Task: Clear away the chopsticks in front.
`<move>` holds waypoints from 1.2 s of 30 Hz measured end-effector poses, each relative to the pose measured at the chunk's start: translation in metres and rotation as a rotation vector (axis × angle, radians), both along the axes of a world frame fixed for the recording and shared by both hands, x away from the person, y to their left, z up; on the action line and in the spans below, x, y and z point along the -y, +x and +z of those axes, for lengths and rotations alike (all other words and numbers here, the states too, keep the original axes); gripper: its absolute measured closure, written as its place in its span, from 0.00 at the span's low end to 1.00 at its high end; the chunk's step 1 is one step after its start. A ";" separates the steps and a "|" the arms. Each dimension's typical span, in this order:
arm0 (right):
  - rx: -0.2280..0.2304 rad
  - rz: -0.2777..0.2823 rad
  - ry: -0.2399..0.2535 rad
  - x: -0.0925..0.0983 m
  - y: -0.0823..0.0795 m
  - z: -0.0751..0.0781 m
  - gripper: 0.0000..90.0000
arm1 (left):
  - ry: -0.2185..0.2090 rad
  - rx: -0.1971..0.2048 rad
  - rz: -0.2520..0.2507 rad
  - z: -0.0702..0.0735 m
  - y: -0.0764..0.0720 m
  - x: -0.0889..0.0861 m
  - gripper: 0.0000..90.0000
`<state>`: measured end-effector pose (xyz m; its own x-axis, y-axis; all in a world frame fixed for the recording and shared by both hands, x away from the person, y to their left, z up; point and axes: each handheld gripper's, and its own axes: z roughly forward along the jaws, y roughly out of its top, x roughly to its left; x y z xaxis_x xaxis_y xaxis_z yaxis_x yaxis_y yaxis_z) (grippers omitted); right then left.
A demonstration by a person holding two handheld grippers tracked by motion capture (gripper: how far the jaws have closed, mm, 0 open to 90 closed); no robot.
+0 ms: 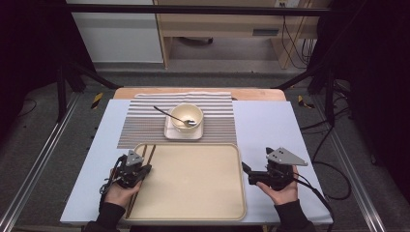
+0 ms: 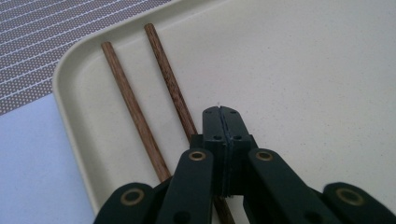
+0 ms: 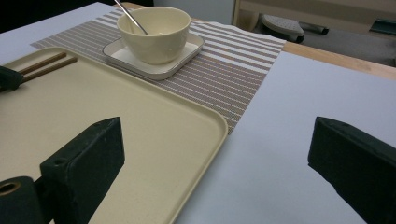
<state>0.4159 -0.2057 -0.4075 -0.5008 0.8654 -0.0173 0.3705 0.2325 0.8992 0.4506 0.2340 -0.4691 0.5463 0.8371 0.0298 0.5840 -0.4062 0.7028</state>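
Observation:
Two brown wooden chopsticks [image 2: 135, 112] lie side by side along the left side of a beige tray [image 1: 193, 193], also seen as chopsticks [image 1: 146, 155]. My left gripper [image 2: 221, 113] is shut, jaws pressed together, low over the right chopstick, which runs beneath it; nothing shows between the jaws. In the high view the left gripper [image 1: 143, 169] sits at the tray's left edge. My right gripper [image 3: 219, 154] stands wide open and empty over the table by the tray's right edge, and appears as the right gripper [image 1: 249, 173] there.
A cream bowl [image 1: 186, 117] with a metal spoon [image 1: 169, 114] rests on a square white plate [image 1: 170, 133], on a striped placemat [image 1: 140, 123] behind the tray. A pale blue table [image 1: 266, 125] lies under all. The left gripper's tip [image 3: 9, 77] shows beside the chopsticks.

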 end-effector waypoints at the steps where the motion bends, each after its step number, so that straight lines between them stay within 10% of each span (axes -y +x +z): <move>1: 0.001 0.001 0.000 0.000 0.000 0.000 0.04 | -0.003 -0.001 0.006 0.000 0.000 -0.001 1.00; 36: 0.001 0.003 0.000 0.000 0.000 0.000 0.04 | 0.034 -0.001 0.036 0.002 -0.001 -0.006 1.00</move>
